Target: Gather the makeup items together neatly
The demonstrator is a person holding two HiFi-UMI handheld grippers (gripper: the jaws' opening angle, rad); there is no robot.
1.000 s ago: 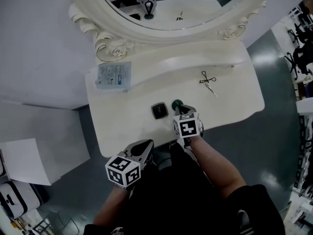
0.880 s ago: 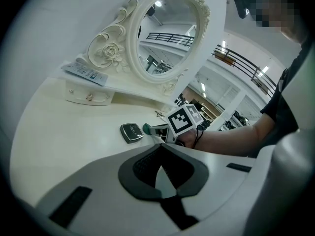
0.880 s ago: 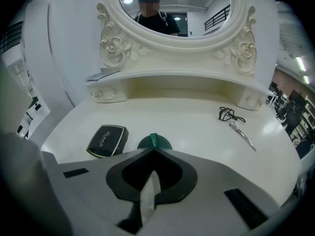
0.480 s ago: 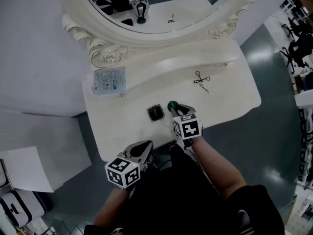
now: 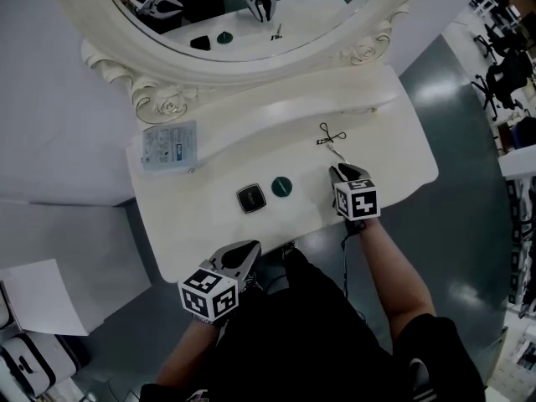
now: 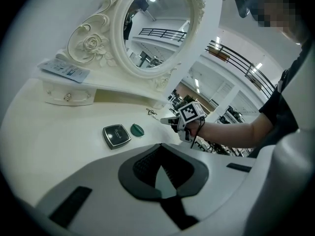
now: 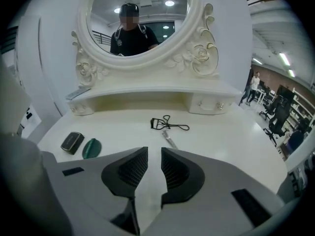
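Open office hall: desk chairs (image 5: pixel 502 78), balcony railing (image 6: pixel 231 55).

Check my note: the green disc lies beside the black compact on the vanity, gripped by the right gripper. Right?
No. The green disc lies free beside the black compact on the vanity; the right gripper view shows the right gripper with jaws that have just been opening, slightly apart and empty.

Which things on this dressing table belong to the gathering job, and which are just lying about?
Job: black compact; green round disc; eyelash curler; small metal tool beside it.

Lying about: oval mirror; printed sachet on the shelf, contents unclear.
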